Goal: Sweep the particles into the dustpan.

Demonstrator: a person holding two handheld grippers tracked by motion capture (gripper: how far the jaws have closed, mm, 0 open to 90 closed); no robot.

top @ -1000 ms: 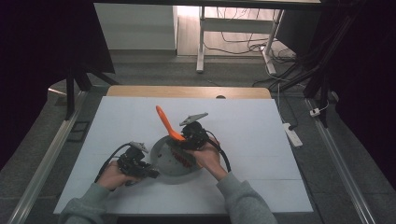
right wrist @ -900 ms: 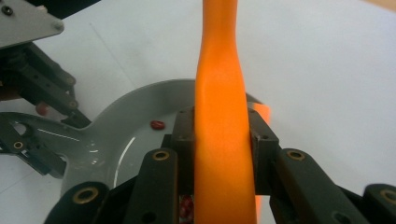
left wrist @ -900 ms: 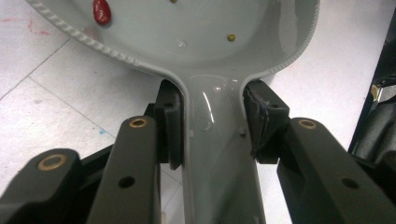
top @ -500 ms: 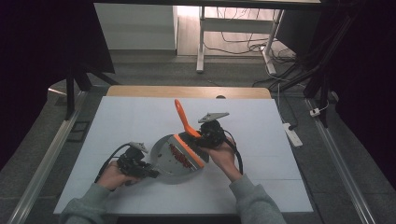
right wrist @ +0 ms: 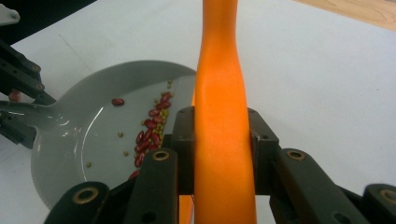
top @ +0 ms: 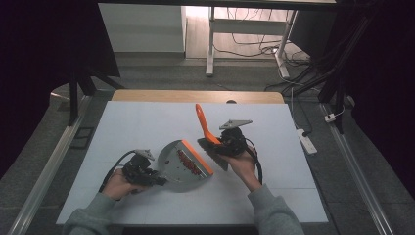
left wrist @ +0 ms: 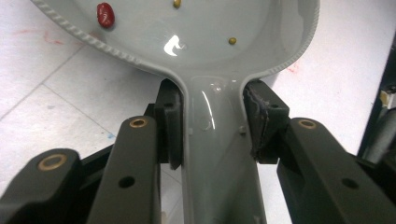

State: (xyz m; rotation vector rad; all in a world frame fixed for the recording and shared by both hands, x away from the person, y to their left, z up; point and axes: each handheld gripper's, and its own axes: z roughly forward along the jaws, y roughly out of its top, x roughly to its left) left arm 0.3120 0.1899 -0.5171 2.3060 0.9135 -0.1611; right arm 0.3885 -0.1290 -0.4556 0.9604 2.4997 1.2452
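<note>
A grey dustpan point(top: 185, 165) with an orange front lip lies on the white table; red beans point(top: 188, 162) and small yellow seeds lie along that lip. My left gripper point(top: 155, 178) is shut on the dustpan's handle point(left wrist: 219, 154), both pads pressing its sides. To the right of the pan, my right gripper point(top: 219, 143) is shut on the orange handle point(right wrist: 222, 121) of a small brush point(top: 208, 134), whose dark bristles hang just off the pan's lip. The same beans point(right wrist: 148, 133) show inside the pan point(right wrist: 74, 149) in the right gripper view.
The white table top point(top: 147, 122) stretches out on all sides of the pan. A wooden strip point(top: 195, 96) runs along the table's far edge. A white power strip point(top: 307, 142) lies off the table's right side. Metal rails run along both sides.
My right hand has carried the brush to the right, off the dustpan to just beyond its lip. The left hand and dustpan have stayed put.
</note>
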